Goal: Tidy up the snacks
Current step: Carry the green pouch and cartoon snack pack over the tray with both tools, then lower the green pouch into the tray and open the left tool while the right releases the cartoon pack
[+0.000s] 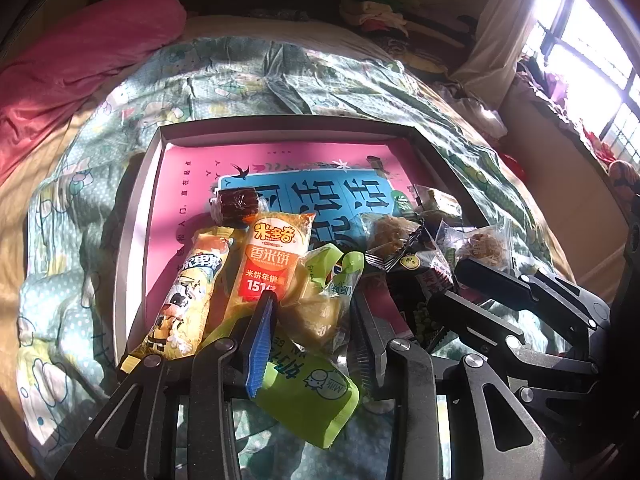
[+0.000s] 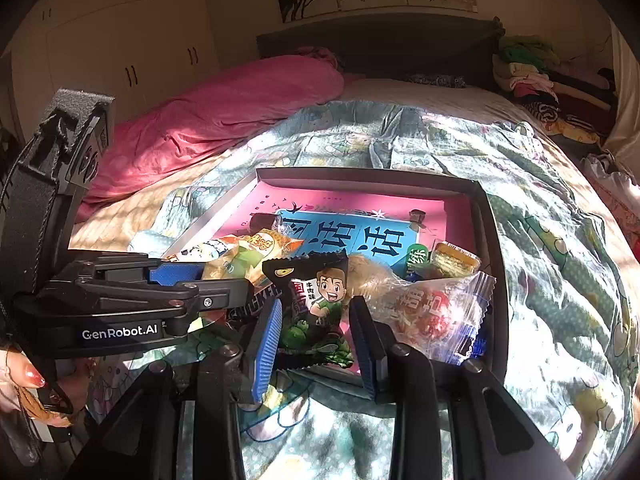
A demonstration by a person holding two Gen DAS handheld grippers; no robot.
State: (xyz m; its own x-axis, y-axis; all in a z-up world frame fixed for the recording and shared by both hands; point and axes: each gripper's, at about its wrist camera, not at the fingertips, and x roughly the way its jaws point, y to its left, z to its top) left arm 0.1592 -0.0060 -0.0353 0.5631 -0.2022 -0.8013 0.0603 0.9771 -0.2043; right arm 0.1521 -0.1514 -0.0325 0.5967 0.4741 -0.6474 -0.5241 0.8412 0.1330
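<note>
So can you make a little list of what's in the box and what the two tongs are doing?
place: bed with a green patterned quilt
box: shallow grey box with a pink bottom
snacks: orange rice cracker pack, green milk pack, black cartoon-boy pack, clear crinkly pack
left tongs: open around a green-and-clear pack
right tongs: open around the black cartoon-boy pack

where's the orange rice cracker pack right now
In the left wrist view, the orange rice cracker pack lies in the tray's near left part, between the yellow cartoon snack pack and a green-wrapped snack.
</note>
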